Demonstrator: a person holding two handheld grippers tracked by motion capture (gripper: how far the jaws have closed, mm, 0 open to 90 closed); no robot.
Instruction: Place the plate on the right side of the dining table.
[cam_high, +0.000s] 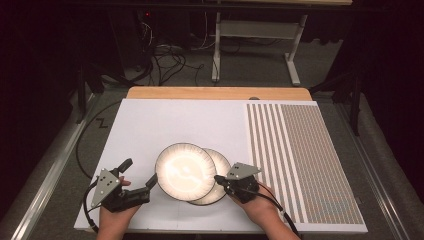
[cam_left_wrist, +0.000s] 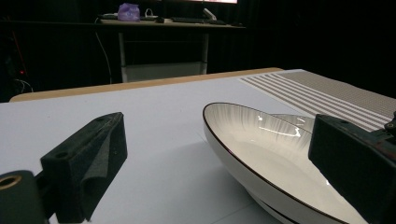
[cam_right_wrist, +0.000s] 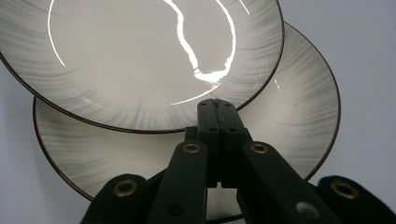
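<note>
Plates, 2 of them, sit stacked off-centre near the front middle of the white board. Going big to small: the board covers most of the wooden table, and a striped mat lies along its right side, with no writing or brand readable anywhere. Next, the top plate overlaps the lower plate, which pokes out to the right underneath. Left gripper rests on the board just left of the top plate, jaws spread wide, 1 jaw by the rim, pinching nothing. Right gripper has its jaws pressed together, tips over the lower plate right at the top plate's edge.
</note>
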